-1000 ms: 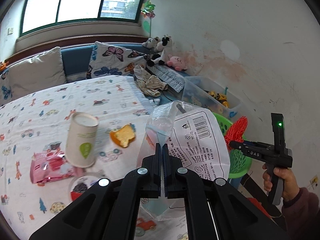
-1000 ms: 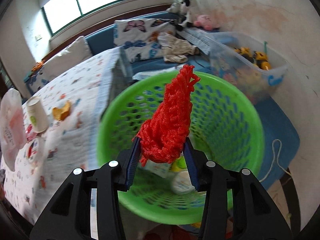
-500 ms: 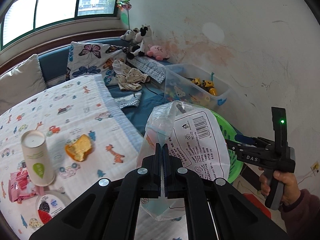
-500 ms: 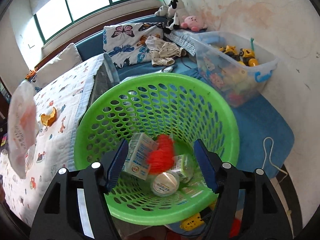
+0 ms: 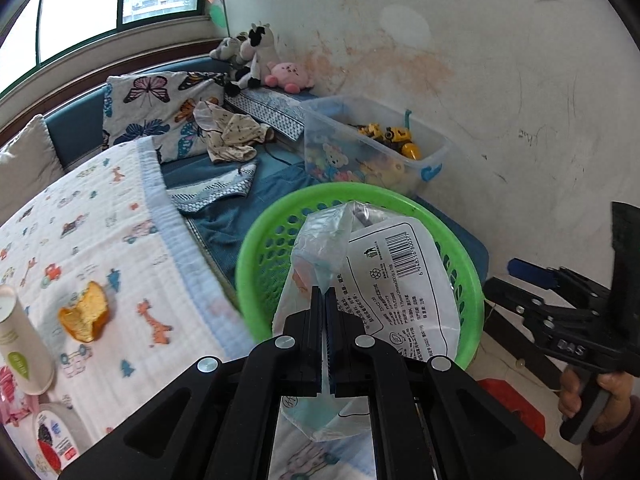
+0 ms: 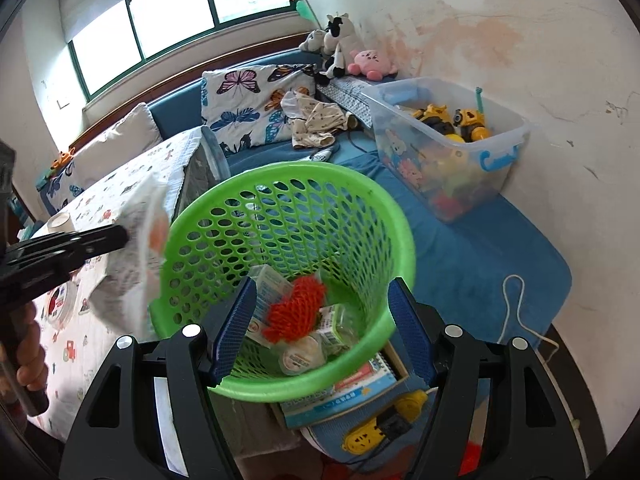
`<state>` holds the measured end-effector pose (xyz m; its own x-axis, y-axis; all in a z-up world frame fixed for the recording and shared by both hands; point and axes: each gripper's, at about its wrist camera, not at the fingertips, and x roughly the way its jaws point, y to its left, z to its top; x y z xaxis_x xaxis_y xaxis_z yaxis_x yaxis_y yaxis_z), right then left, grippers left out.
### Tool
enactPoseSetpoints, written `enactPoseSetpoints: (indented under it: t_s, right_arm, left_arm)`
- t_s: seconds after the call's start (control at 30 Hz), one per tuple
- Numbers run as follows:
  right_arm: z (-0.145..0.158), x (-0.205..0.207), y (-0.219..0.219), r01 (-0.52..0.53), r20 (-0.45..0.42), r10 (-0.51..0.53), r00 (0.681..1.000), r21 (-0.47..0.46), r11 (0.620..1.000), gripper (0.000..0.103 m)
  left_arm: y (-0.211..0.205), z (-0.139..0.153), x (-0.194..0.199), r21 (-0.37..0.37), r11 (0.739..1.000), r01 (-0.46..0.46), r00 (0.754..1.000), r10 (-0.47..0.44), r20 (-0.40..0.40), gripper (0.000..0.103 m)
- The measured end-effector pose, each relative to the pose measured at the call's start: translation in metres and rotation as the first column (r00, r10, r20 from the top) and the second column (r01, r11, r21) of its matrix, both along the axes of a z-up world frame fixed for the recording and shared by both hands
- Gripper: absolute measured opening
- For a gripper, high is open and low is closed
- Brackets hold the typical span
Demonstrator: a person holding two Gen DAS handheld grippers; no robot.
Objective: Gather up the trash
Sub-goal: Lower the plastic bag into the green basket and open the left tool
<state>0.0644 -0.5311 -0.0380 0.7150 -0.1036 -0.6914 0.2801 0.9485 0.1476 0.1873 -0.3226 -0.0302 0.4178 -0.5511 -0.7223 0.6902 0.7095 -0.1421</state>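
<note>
Left wrist view: the bag (image 5: 384,280), thin, crinkly and probably very light, hangs pinched at its folded edge in the left claw (image 5: 325,320), just over the near rim of the basket (image 5: 260,240) ahead. The right claw (image 6: 320,320) stands apart and empty above the basket, the red net (image 6: 296,312) lying below it; film this limp should drop freely once let go.

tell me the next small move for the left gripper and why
Probably carry the plastic bag a bit further over the green basket, then open. The left gripper is shut on it, and in the right wrist view it hangs at the rim, not inside.
</note>
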Motion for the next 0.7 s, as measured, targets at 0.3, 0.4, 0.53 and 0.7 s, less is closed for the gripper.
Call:
enactPoseSetpoints:
  t_s: [0.3,0.4,0.53,0.7]
  right_arm:
    - [0.003,-0.016,-0.008,0.017,0.019,-0.017,1.0,0.004,1.0,0.07]
    - [0.005,-0.018,-0.009,0.02,0.023,-0.02,1.0,0.007,1.0,0.07]
    - [0.004,-0.018,-0.005,0.017,0.022,-0.018,1.0,0.008,1.0,0.07]
    - [0.005,-0.017,0.008,-0.011,0.027,0.01,1.0,0.009,1.0,0.07]
  left_arm:
    - [-0.027,-0.008,-0.004,0.024,1.0,-0.002,1.0,0.003,-0.018,0.021]
    - [-0.026,-0.009,-0.009,0.024,1.0,0.001,1.0,-0.001,0.005,0.041]
    - [-0.016,-0.006,-0.012,0.002,1.0,0.003,1.0,-0.003,0.015,0.043]
    - [0.01,-0.001,-0.019,0.0,1.0,-0.025,0.999,0.025,0.037,0.045]
